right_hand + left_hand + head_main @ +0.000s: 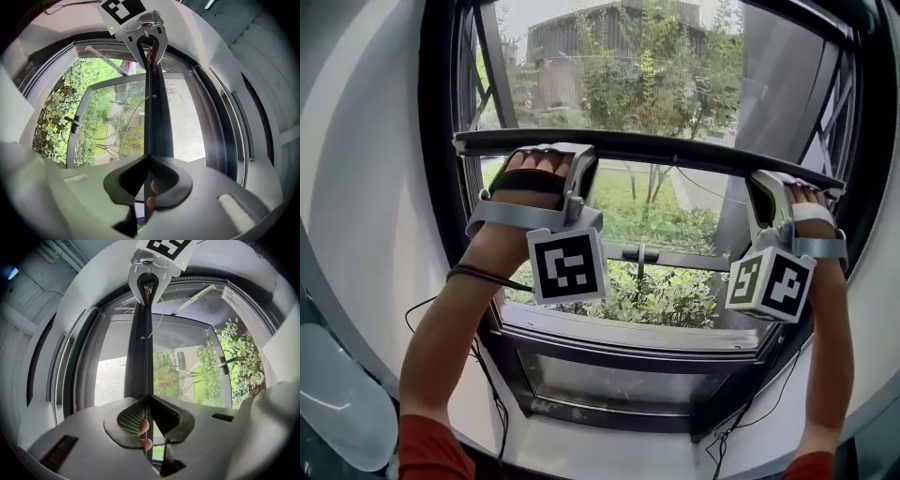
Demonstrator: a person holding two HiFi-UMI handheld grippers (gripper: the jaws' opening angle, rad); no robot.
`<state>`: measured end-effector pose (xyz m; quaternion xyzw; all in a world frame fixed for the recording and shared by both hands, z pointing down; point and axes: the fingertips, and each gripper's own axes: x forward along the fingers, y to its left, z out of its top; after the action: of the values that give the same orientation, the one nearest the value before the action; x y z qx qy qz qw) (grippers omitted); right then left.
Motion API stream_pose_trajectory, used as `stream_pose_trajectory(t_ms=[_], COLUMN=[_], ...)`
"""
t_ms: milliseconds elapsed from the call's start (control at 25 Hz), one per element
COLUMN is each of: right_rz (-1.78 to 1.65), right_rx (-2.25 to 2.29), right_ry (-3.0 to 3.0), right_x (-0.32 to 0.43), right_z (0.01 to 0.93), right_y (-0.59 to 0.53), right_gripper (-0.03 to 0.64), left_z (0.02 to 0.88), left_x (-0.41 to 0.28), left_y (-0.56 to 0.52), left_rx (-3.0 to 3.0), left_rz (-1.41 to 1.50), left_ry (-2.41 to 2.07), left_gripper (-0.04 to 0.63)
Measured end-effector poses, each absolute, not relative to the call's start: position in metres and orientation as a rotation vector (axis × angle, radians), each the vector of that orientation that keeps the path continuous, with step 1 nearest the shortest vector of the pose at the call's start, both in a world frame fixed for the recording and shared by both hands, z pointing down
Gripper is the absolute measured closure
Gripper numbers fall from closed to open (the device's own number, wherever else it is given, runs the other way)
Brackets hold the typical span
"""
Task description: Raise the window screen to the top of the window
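Head view has the screen bar [675, 150] about halfway up the window frame [441, 187], with the left gripper [548, 157] and right gripper [772, 184] each closed to a narrow pinch on it near its two ends. If one hand gets ahead, the bar could tilt and bind in the side tracks. The thin edge could also slip out of a pinch and drop.

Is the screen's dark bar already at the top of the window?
No, the dark bar crosses the window frame about halfway up, with plenty of pane above it.
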<state>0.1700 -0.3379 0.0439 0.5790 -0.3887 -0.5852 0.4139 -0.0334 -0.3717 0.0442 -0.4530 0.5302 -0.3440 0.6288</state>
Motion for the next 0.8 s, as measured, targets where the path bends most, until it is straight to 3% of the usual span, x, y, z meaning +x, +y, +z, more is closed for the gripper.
stream_pose_trajectory(t_ms=[800], right_rz=[-1.483], right_rx=[1.565], right_ry=[-0.810], right_x=[0.173], right_z=[-0.137], right_y=[-0.342], right_gripper=[0.589], left_z=[-0.133], left_x=[-0.029], left_y=[-0.371], left_rx=[-0.955], left_rz=[-0.665], left_ry=[1.297], left_gripper=[0.548])
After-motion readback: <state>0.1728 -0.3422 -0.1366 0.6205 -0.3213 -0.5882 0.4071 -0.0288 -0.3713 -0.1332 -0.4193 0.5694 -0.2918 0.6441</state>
